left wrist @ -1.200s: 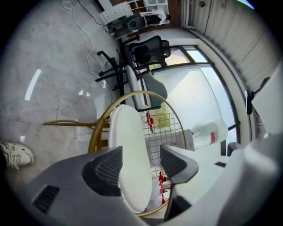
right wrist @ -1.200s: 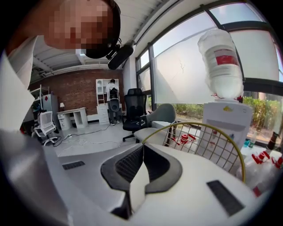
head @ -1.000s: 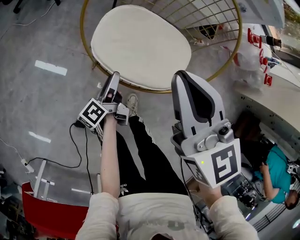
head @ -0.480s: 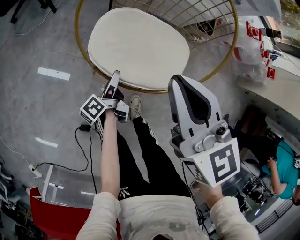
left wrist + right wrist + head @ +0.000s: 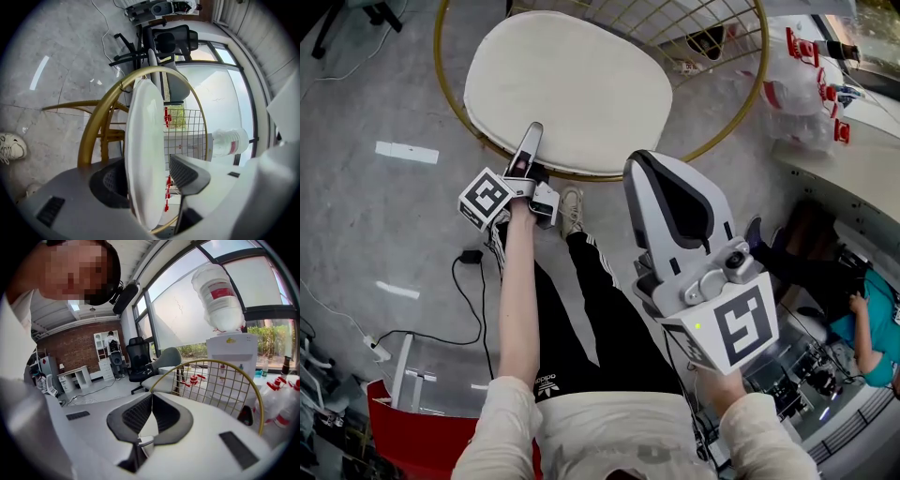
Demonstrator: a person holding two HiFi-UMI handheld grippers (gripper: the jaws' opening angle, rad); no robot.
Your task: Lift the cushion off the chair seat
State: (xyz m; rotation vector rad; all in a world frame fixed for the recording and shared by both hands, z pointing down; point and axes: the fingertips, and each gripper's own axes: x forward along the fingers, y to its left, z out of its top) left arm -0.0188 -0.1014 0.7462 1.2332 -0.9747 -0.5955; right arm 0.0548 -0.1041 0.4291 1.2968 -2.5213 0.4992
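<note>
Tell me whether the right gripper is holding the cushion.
No, the right gripper has its jaws meeting tip to tip on nothing; the cushion lies beyond them.

The oval padded cushion is plain cream with no pattern. It lies inside the gold metal wire-backed chair frame. The concrete floor is mottled grey with short white stripes. The left gripper is pale grey, and its cube bears a black-and-white square marker. The right gripper is pale grey too, with the same black-and-white marker pattern and black ribbed fingers. The person's trousers are black with white side stripes, the shoe is white and the top is cream. A red plastic seat shows at the floor's near-left corner.
</note>
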